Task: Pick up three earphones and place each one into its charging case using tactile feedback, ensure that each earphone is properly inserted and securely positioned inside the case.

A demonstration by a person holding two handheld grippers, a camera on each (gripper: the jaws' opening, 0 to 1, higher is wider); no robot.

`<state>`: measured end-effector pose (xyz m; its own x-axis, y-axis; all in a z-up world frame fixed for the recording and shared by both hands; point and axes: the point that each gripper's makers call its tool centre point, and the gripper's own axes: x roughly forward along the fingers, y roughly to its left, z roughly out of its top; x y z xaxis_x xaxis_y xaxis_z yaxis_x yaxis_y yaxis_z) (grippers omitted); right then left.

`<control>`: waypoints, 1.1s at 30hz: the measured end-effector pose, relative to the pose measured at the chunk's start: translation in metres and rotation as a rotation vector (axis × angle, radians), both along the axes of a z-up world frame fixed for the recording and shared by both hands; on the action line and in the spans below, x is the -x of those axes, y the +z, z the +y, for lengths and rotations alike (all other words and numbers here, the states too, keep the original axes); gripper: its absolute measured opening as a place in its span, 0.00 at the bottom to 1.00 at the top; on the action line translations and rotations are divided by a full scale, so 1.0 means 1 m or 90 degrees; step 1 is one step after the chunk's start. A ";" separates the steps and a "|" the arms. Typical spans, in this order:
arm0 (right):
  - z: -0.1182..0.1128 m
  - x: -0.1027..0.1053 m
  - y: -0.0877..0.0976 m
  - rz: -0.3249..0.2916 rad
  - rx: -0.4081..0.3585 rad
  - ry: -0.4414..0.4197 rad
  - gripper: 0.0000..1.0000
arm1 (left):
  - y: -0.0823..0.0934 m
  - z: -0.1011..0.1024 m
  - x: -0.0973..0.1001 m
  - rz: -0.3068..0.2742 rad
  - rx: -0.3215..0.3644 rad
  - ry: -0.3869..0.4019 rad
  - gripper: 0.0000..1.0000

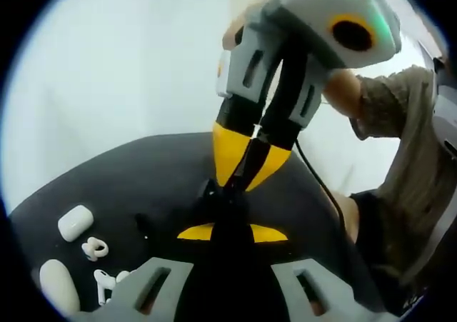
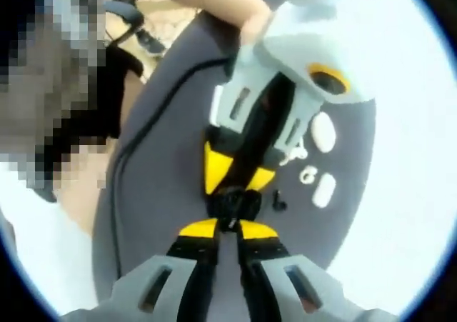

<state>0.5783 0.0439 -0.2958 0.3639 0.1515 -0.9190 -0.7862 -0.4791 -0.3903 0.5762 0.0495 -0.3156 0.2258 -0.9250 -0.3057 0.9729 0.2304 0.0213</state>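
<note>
Two yellow-tipped grippers meet tip to tip over a dark grey round mat (image 1: pixel 143 172), with a small black object (image 2: pixel 230 206), too dark to identify, pinched between them. In the left gripper view, the left gripper (image 1: pixel 232 231) rises from the bottom with its yellow pads drawn close together around the black thing, while the right gripper (image 1: pixel 243 166) comes down from above, its jaws narrowed to a point on the same spot. In the right gripper view the right gripper (image 2: pixel 228 229) has its pads nearly touching around that black object, and the left gripper (image 2: pixel 239 183) reaches in from above onto it. Whether either one bears the grip alone I cannot tell. Near the mat's left edge in the left gripper view lie two white oval charging cases, one closed case (image 1: pixel 75 223) farther back and a second case (image 1: pixel 58 285) nearer the mat's rim. Between them sits one white looped earphone (image 1: pixel 95 248), and just beside the nearer case lies one white stemmed earphone (image 1: pixel 105 281). In the right gripper view, one small black earphone (image 2: pixel 279 200) lies on the mat close to the white looped piece. A person's sleeve (image 1: pixel 400 143) shows at the right side of the left gripper view.
</note>
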 end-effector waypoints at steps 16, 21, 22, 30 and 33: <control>-0.019 0.000 0.020 0.155 -0.388 -0.103 0.17 | 0.000 -0.001 -0.001 0.003 -0.001 0.001 0.14; -0.025 -0.010 -0.003 0.254 -0.516 -0.138 0.24 | 0.000 -0.001 -0.002 0.002 -0.001 0.001 0.14; -0.020 -0.009 -0.005 0.287 -0.550 -0.139 0.26 | 0.000 -0.001 -0.002 0.003 -0.001 0.001 0.14; 0.005 -0.009 -0.017 0.435 -0.673 -0.127 0.24 | -0.001 0.001 -0.007 0.006 0.000 -0.001 0.14; 0.012 -0.005 -0.018 0.476 -0.698 -0.119 0.19 | -0.002 0.002 -0.010 0.007 -0.002 0.001 0.14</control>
<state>0.5829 0.0557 -0.3142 -0.0740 0.9370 -0.3414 -0.9970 -0.0610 0.0485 0.5858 0.0517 -0.3173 0.2240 -0.9234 -0.3116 0.9726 0.2320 0.0117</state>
